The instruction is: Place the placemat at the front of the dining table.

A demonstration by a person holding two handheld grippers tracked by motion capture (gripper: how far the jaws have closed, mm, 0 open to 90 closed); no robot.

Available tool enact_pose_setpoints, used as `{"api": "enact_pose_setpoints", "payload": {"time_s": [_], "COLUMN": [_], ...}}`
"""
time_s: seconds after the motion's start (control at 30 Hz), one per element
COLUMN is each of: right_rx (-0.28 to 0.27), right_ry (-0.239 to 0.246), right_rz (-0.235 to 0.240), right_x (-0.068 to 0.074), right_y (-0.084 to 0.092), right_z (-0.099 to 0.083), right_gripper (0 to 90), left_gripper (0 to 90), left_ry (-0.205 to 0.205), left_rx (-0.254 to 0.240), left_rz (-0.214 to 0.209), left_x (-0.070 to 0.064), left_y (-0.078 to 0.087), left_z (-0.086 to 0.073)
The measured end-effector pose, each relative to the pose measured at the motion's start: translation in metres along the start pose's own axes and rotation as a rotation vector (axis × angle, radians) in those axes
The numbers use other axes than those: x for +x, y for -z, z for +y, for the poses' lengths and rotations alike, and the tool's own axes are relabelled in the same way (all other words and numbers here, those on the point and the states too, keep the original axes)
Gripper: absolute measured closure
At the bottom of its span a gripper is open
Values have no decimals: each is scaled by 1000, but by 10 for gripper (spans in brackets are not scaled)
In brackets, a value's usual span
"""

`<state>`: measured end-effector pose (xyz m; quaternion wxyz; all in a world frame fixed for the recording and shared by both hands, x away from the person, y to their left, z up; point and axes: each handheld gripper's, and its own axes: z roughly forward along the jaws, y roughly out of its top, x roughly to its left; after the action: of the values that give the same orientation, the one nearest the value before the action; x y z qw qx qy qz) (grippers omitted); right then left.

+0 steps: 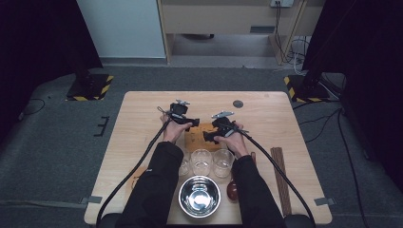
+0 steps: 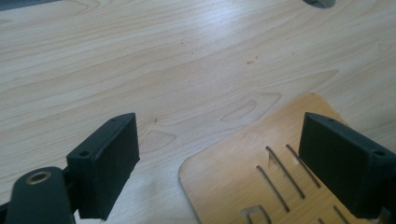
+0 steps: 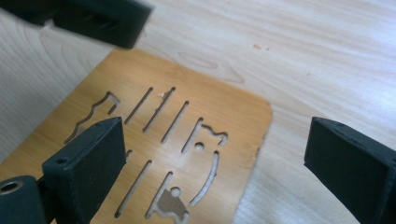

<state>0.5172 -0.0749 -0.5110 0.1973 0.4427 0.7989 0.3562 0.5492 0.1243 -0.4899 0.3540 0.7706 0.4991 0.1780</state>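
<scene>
A flat bamboo board (image 1: 196, 137) with cut-out slots lies in the middle of the wooden table (image 1: 142, 118). My left gripper (image 1: 191, 124) hovers over the board's far left corner, and my right gripper (image 1: 209, 137) over its right side. In the left gripper view the jaws (image 2: 219, 126) stand wide apart above the table, the board's rounded corner (image 2: 233, 172) below them, nothing pinched. In the right gripper view the jaws (image 3: 215, 128) are also spread, above the slotted board (image 3: 224, 107) and its right edge. The left gripper's black jaw (image 3: 102, 18) crosses the top left there.
Three clear glasses (image 1: 201, 161) stand in a row near the forearms, with a steel bowl (image 1: 199, 195) in front of them. A dark wooden spoon (image 1: 232, 189) and a long brown strip (image 1: 280, 175) lie at the right. A grey round cap (image 1: 238, 103) sits at the table's far edge.
</scene>
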Motion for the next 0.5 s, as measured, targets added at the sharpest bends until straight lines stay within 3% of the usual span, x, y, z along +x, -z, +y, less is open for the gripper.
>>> {"api": "enact_pose_setpoints", "payload": {"time_s": [0.27, 0.5], "right_rx": [-48, -36], "right_ry": [3, 11], "right_rz": [-32, -54], "right_x": [-13, -20], "right_y": [0, -4], "right_z": [-6, -13], "right_gripper": [53, 52], "left_gripper": [127, 117], "left_ry": [-16, -38], "left_rx": [9, 22], "left_rz": [10, 10], "left_x": [10, 16], "left_y": [12, 12], "left_z": [-12, -27]}}
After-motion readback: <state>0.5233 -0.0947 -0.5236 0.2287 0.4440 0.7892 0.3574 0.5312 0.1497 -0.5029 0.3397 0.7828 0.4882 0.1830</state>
